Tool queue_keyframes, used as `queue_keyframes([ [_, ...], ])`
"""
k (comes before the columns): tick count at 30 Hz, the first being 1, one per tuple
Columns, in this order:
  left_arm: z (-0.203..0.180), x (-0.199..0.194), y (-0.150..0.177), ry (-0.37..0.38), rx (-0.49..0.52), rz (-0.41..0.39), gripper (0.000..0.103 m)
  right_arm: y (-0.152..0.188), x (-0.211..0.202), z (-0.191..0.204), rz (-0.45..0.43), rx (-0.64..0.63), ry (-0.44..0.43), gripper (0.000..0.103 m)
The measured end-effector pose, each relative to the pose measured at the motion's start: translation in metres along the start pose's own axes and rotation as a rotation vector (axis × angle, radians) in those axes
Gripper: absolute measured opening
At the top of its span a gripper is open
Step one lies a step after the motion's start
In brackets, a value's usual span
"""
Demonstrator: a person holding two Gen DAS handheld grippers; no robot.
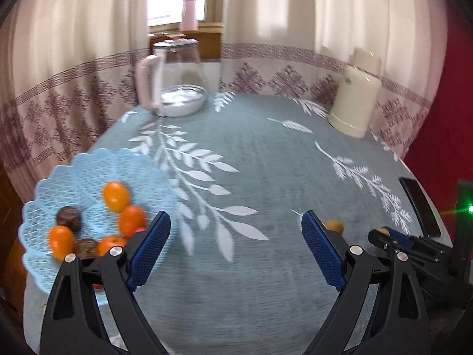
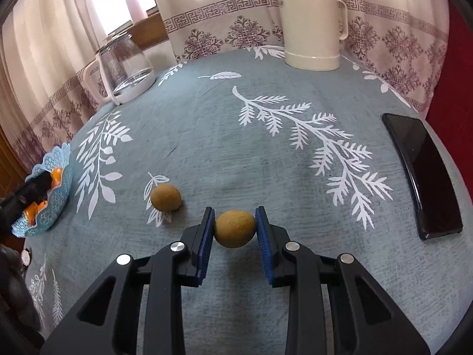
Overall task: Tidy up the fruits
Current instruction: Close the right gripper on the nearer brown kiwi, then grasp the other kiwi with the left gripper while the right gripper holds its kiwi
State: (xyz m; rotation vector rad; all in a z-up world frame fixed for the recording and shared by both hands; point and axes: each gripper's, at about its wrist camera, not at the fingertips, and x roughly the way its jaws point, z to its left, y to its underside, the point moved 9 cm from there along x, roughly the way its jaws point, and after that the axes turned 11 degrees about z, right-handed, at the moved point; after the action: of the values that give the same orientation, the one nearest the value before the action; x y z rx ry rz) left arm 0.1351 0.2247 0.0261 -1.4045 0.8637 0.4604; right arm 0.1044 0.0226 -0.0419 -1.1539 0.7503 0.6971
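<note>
The right gripper (image 2: 235, 229) is clamped on a brown fruit (image 2: 235, 228) just above the tablecloth (image 2: 207, 124). A second brown fruit (image 2: 165, 197) lies just beyond it to the left. The left gripper (image 1: 236, 230) is spread wide and holds nothing. Left of it sits the blue basket (image 1: 88, 171) holding orange fruits (image 1: 116, 196). At the far edge stand a glass jug (image 2: 125, 68) and a cream kettle (image 2: 312, 20).

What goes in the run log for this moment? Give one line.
right gripper: shut on tan fruit | left gripper: open, empty | second tan fruit: on tablecloth | blue basket: holds fruit
</note>
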Motion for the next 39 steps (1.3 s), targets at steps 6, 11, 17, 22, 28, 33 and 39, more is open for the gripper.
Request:
queue_keyframes([
  [6, -0.04, 0.03, 0.003, 0.043, 0.07, 0.052, 0.092, 0.001, 0.001, -0.005, -0.004, 0.036, -0.055, 0.029],
  [11, -0.068, 0.049, 0.003, 0.055, 0.131, 0.075, 0.089, 0.002, 0.004, -0.009, 0.005, 0.069, -0.099, 0.029],
  [17, -0.089, 0.068, 0.006, 0.075, 0.176, 0.112, 0.078, 0.003, 0.004, -0.012, 0.004, 0.09, -0.124, 0.029],
  [22, -0.099, 0.079, 0.01, 0.101, 0.196, 0.137, 0.068, 0.001, 0.0, -0.016, -0.021, 0.106, -0.113, 0.029],
  [28, -0.111, 0.087, 0.015, 0.166, 0.211, 0.175, 0.046, -0.001, -0.003, -0.023, -0.048, 0.137, -0.108, 0.029],
  [33, -0.111, 0.089, 0.017, 0.187, 0.2, 0.184, 0.038, -0.003, -0.005, -0.027, -0.064, 0.155, -0.102, 0.029],
  [39, -0.115, 0.086, 0.02, 0.211, 0.206, 0.187, 0.03, -0.002, -0.004, -0.027, -0.058, 0.156, -0.1, 0.029],
])
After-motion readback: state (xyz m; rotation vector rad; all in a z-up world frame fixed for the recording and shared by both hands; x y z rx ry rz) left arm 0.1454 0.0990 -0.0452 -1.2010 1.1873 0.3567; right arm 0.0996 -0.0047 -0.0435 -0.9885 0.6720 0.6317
